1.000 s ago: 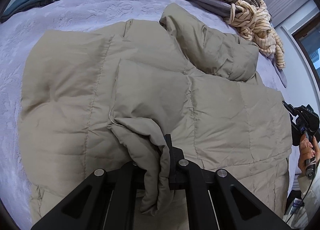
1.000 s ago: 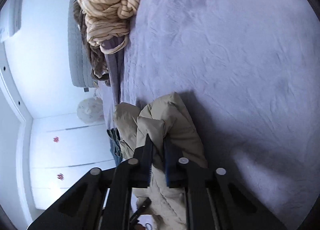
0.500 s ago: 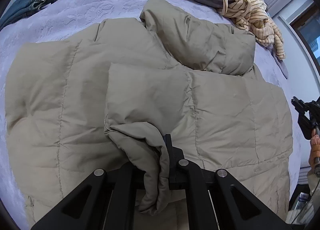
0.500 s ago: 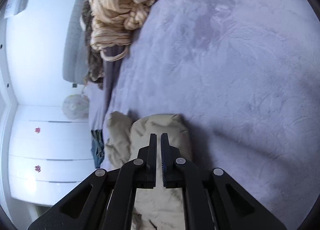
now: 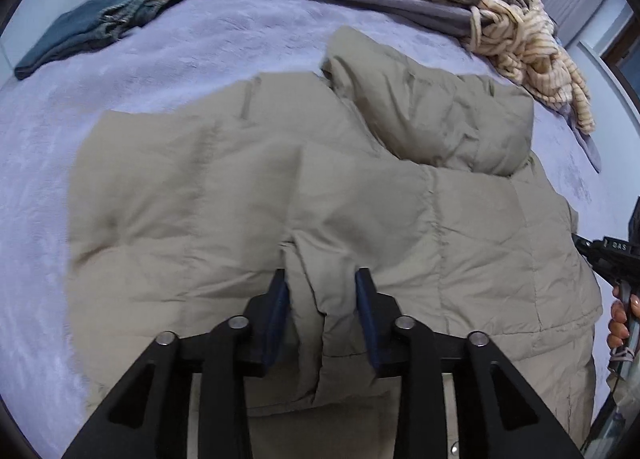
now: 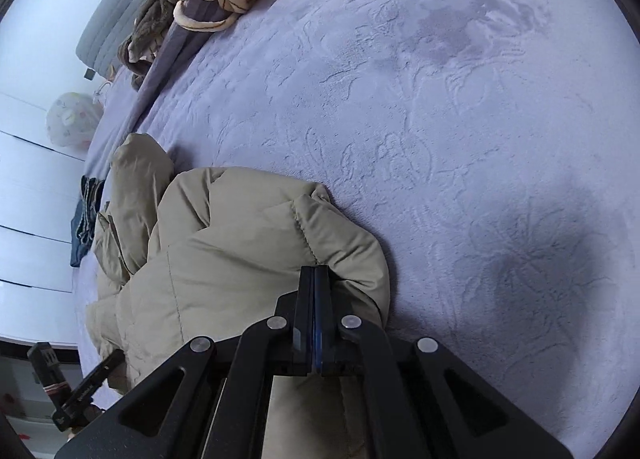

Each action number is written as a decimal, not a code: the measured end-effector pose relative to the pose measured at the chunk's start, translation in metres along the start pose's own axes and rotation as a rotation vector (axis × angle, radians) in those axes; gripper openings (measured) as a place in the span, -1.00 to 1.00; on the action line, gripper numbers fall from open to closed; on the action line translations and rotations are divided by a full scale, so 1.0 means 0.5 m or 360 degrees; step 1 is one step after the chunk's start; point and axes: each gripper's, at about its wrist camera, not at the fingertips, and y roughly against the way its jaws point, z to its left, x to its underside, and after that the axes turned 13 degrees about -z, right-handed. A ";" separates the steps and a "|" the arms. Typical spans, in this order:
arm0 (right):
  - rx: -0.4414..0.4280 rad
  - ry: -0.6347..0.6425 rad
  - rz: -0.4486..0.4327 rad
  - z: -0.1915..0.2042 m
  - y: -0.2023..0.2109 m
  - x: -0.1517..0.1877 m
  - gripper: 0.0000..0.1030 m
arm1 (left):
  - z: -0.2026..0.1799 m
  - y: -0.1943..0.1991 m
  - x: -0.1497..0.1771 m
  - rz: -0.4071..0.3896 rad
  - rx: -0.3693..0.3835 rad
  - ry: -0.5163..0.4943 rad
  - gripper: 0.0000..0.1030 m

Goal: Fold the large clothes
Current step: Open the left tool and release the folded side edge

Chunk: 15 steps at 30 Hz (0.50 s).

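Bed (image 5: 120, 71), lavender cover; beige puffer jacket (image 5: 200, 195) lies spread across it, one sleeve already folded over the body, hood (image 5: 440, 115) bunched at the far end.

Left side first: folded dark jeans (image 5: 92, 29) sit well clear at the far left corner. The left gripper (image 5: 322, 291) hangs over the jacket's near edge. A second ago it pinched the sleeve cuff (image 5: 320, 299) tight; now its jaws are opening, the cuff slumping loose between the blue pads with neither pad pressing it. The sleeve fold is laid down and being let go.

Far right of this view: a striped knit pile (image 5: 528, 39), and a hand (image 5: 620, 319) gripping the other tool's handle.

Right gripper (image 6: 316, 279), own view: a second ago the jaws had a thin gap over jacket cloth; now they are pressed together, tips at a puffy fold of the jacket's right edge (image 6: 344, 243). Whether cloth is caught between them cannot be told.

Judgement: left sleeve done; the right side looks next.
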 end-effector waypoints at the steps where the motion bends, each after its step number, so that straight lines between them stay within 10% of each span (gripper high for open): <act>1: 0.0012 0.0019 -0.0008 0.005 0.011 -0.001 -1.00 | 0.013 0.022 -0.006 -0.0059 -0.0047 0.0014 -0.09; 8: 0.0006 0.0281 -0.0109 0.077 0.127 0.038 -0.93 | -0.011 0.067 -0.014 -0.0104 0.0169 -0.0031 -0.10; 15: 0.0191 0.0539 0.0025 0.062 0.122 0.150 -1.00 | -0.021 -0.024 0.075 0.0091 0.0071 -0.0072 -0.09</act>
